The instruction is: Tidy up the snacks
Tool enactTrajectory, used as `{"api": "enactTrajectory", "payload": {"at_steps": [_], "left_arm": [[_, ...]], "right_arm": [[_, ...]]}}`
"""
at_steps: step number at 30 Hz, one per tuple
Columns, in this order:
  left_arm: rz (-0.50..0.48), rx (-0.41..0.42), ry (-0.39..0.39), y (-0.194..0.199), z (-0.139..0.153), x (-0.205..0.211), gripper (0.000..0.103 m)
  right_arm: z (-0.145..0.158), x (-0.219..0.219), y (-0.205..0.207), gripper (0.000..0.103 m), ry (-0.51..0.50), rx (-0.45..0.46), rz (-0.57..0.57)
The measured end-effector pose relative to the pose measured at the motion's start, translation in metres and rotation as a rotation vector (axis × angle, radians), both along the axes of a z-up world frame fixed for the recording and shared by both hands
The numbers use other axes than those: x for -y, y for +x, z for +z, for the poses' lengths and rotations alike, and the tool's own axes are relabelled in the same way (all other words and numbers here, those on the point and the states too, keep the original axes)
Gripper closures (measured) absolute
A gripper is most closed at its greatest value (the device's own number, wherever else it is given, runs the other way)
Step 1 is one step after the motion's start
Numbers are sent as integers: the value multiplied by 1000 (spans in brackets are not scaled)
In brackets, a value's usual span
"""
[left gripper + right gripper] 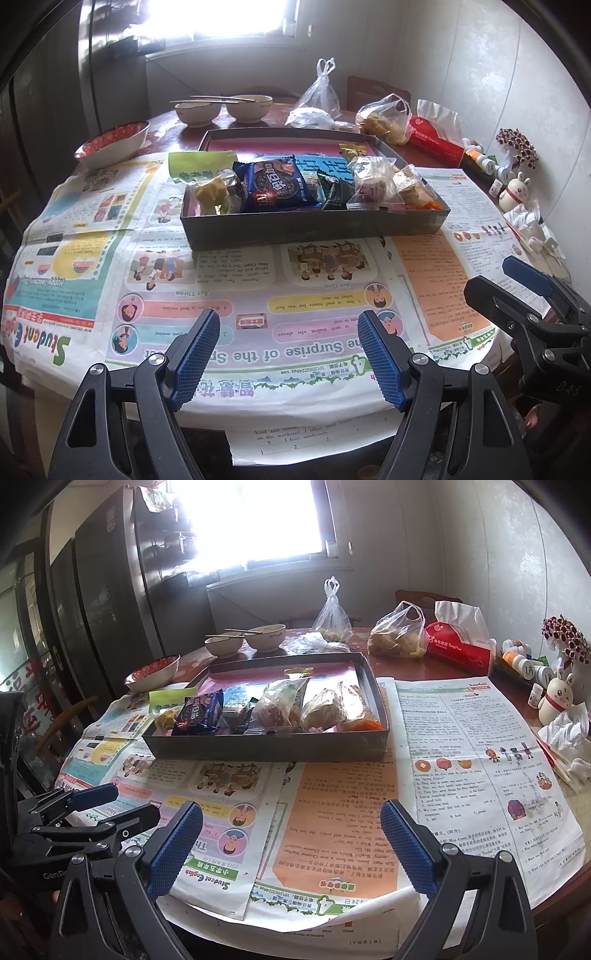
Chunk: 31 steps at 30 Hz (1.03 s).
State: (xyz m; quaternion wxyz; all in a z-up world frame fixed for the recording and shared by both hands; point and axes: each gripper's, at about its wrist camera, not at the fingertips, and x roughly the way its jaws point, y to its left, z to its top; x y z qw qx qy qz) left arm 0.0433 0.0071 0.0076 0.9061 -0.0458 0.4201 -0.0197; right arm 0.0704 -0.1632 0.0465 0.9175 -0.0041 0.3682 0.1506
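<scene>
Your left gripper [288, 354] and right gripper [291, 845] both gape empty; the tray [314, 225] lies crosswise ahead, nearer your left.

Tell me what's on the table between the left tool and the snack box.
Only newspaper: the stretch from the left tool to the snack box holds no objects, shown in the left wrist view.
</scene>
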Motion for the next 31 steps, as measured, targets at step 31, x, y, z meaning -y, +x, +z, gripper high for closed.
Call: {"api": "enactTrajectory", "payload": {"at_steps": [31], "left_arm": [[7,-10,22,21,-6,-18,25]], "right_arm": [[-5,29,35,5,-8,-33,-46]]}}
